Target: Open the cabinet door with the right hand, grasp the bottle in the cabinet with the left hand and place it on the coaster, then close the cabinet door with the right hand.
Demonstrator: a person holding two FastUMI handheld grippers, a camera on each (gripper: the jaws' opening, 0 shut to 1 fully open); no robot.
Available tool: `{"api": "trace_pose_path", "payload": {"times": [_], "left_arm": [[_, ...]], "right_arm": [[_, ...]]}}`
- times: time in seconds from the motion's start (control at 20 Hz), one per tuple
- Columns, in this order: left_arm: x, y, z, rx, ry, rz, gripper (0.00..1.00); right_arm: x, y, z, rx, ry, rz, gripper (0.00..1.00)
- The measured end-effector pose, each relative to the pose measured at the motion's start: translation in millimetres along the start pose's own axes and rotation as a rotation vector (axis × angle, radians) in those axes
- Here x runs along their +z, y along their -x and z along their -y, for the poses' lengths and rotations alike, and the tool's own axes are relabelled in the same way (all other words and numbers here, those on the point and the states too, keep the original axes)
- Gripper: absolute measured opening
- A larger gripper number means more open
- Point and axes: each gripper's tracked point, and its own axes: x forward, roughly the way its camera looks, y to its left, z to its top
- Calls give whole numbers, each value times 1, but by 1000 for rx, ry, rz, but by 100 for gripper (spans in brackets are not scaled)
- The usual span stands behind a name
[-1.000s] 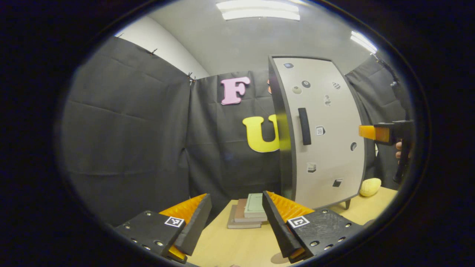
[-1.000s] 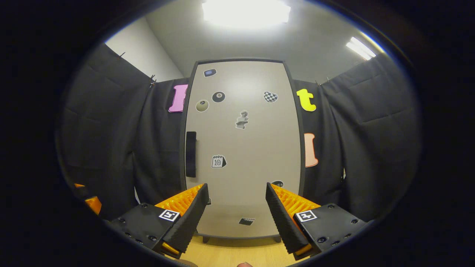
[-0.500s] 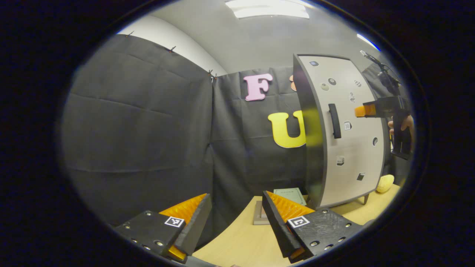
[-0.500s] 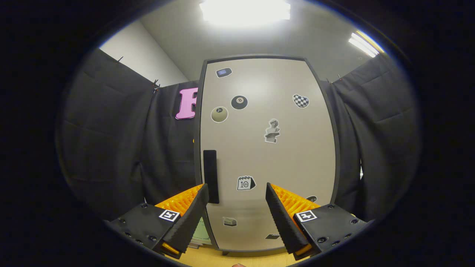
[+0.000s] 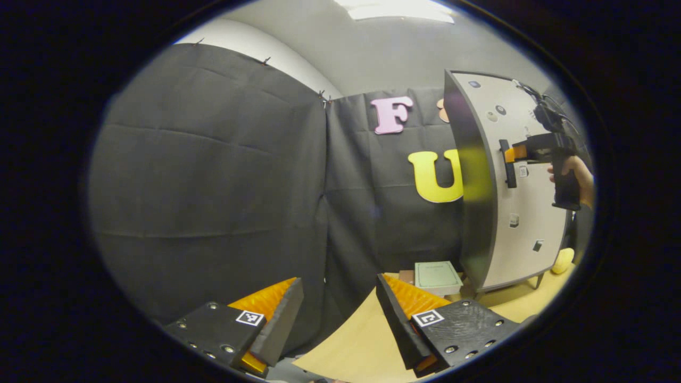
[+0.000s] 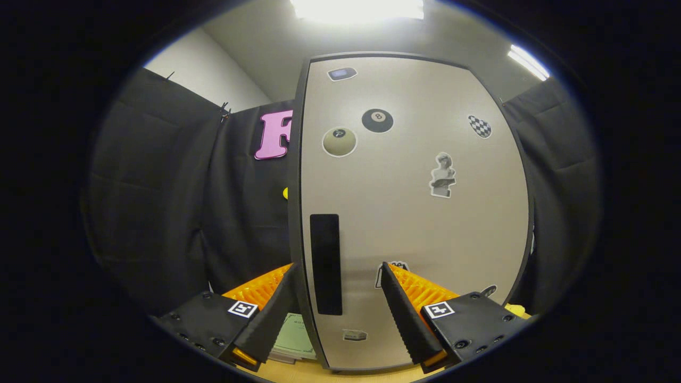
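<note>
One cabinet stands on the bench, tall and flat-fronted, its single door shut, so the bottle stays hidden behind it and no coaster is to be seen. The door looks a stiff, smooth panel, light enough to swing on its hinges at a steady pull; its face, dotted with stickers, gives nothing to pinch. The place to take hold is the one dark upright handle near the door's left edge, a narrow bar that looks rigid and should sit well between two fingers closed across it.

The right tongs stand apart, one finger on each side of the handle and touching nothing as far as can be told (whether they are far enough in to close on the bar is hard to say). In the left gripper view the same tongs show at the handle, held by a hand.

The left tongs also stand apart and empty, low over the bench edge, well away from the cabinet.

Beside the cabinet's foot lies a small stack of books, at least two, and one yellow lumpy thing by its far leg.
</note>
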Motion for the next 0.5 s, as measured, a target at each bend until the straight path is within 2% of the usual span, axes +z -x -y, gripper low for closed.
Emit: {"api": "trace_pose_path", "payload": {"times": [0.05,0.1,0.15,0.3,0.35,0.45,0.5], "left_arm": [[0,-2,-3,4,1,-2,83],[-2,-1,-5,6,0,-3,83],[-3,0,-8,9,-1,-3,83],[-5,0,-13,11,0,-3,85],[-6,0,-14,11,2,-5,87],[-10,1,-17,10,5,-11,85],[-11,0,-17,10,6,-15,83]], "right_arm": [[-1,-7,-4,4,0,-9,98],[-3,-14,-6,1,4,-21,89],[-5,-20,-8,3,16,-34,86],[-16,-32,-12,-4,37,-84,86],[-20,-34,-12,-12,34,-90,80],[-19,-36,-11,-25,16,-88,39],[-19,-36,-11,-23,-2,-96,38]]}}
